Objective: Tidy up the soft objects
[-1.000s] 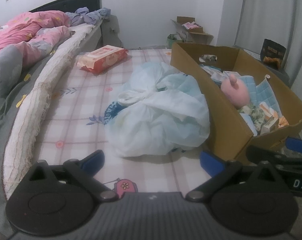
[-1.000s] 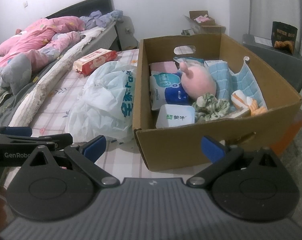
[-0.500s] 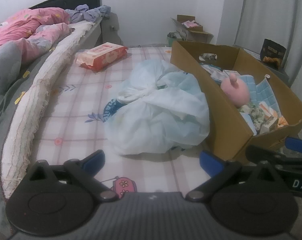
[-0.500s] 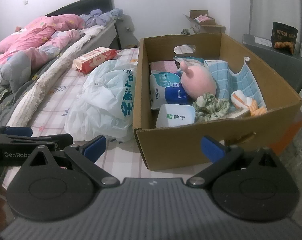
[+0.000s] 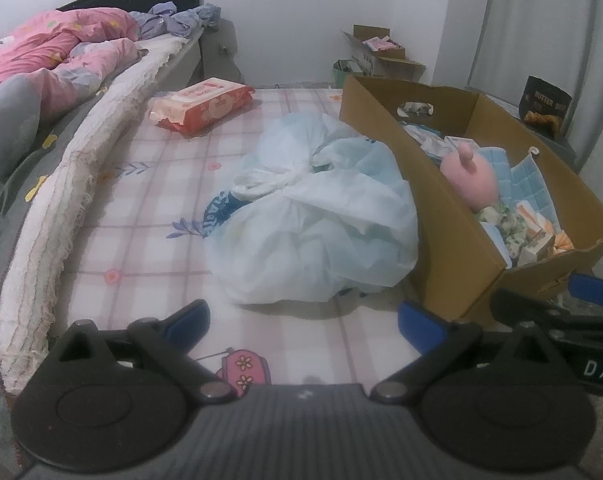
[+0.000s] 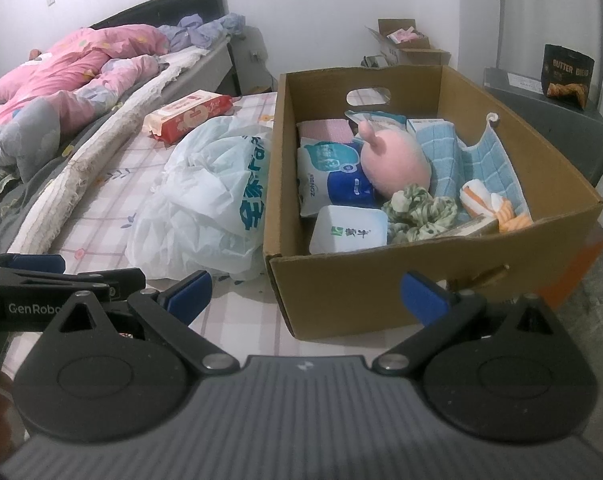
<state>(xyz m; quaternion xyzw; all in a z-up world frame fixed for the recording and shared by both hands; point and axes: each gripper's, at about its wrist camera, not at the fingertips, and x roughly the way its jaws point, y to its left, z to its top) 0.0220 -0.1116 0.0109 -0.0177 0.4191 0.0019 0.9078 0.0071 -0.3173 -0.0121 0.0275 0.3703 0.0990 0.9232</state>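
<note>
Plastic bag is lying on the checked mattress, pressed right against the left wall of the cardboard box, w/ the red wipes pack lying well beyond it, away from the box. Bag is looking light, thin and slippery, crumpling under any squeeze, so the twisted knot on top is prob. the best spot to pinch; the loose skin would likely slip or tear. Left gripper is hovering just short of the bag, tongs spread wide, holding nothing. Right gripper is facing the box's near wall, also spread and empty. Inside the box a pink plush and tissue packs are sitting.
</note>
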